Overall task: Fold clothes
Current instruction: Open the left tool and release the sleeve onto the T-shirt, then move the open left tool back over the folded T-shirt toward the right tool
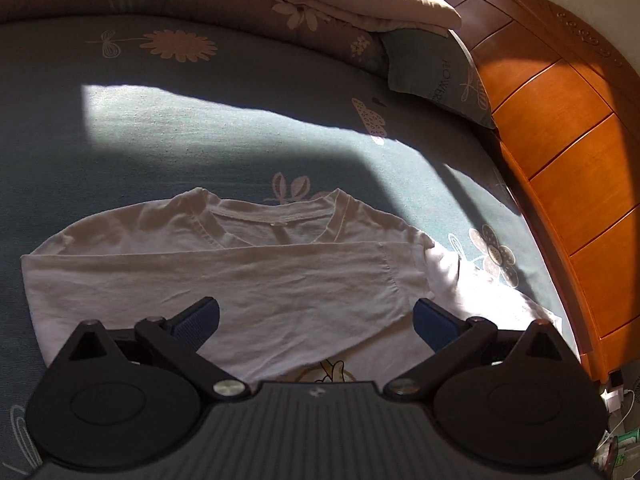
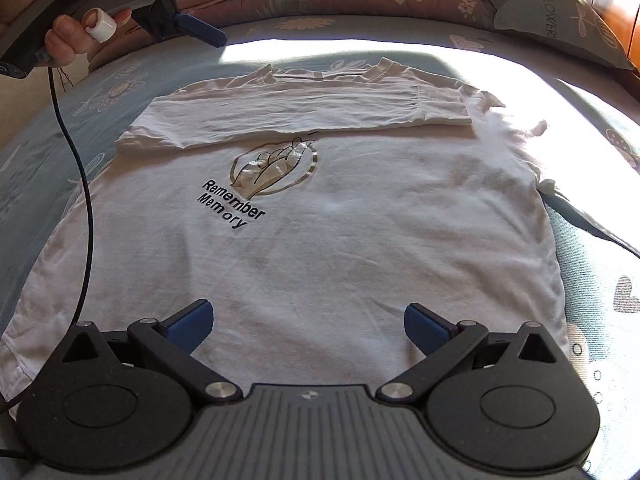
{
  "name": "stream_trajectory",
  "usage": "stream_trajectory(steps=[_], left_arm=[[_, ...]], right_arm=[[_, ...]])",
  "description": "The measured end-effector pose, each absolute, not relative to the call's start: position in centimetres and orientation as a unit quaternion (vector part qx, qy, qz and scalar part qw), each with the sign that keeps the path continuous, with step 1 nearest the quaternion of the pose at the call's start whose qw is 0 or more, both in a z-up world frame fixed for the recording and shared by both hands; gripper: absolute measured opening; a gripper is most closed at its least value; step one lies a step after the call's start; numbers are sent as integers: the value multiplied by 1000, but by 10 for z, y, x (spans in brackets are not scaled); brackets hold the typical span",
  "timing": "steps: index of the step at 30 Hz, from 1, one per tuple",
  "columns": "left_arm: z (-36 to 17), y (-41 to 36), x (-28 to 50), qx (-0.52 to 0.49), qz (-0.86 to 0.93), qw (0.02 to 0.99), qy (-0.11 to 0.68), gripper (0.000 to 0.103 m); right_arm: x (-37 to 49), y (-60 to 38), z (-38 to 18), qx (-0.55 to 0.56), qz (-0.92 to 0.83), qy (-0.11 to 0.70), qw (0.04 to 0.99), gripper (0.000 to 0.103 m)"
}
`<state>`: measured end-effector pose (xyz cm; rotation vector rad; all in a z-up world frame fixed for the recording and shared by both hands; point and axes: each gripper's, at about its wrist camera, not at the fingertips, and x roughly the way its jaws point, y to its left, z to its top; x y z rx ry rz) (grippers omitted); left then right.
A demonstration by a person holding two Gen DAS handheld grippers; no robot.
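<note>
My left tongs (image 1: 316, 320) hang released, jaws wide, over the folded sleeves of the white cotton T-shirt (image 2: 320, 220) lying flat on the blue flowered bedsheet (image 1: 160, 128); my right tongs (image 2: 308, 328) gape empty above its hem.

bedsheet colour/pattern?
Dusty blue-green cotton bedsheet with pale flower and leaf outline prints; clearest in the left wrist view.

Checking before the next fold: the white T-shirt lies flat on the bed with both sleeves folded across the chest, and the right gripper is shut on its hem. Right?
Not quite. The right gripper is open above the white T-shirt, holding nothing, as the right wrist view shows. The rest stands.
</note>
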<state>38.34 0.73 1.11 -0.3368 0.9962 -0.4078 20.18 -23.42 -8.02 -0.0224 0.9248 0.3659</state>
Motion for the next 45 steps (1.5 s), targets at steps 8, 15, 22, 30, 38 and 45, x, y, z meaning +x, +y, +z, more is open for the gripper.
stream_trajectory(steps=[8,15,22,30,38,45], left_arm=[[-37,73,322,-123,-78,904,402,102],[-78,52,285,79,-24,923,375,102],[-90,68,286,79,54,922,376,102],[-75,100,270,-22,47,928,368,102],[-46,77,314,-186,-136,903,364,102],[-91,88,314,-245,-111,875,403,102]], right_arm=[[206,-226,-92,-38,162,442,881,103],[208,-224,-95,-48,158,433,886,103],[208,-222,-97,-53,156,426,889,103],[208,-221,-97,-54,155,426,890,103],[208,-221,-98,-54,154,425,890,103],[208,-222,-98,-53,157,426,890,103]])
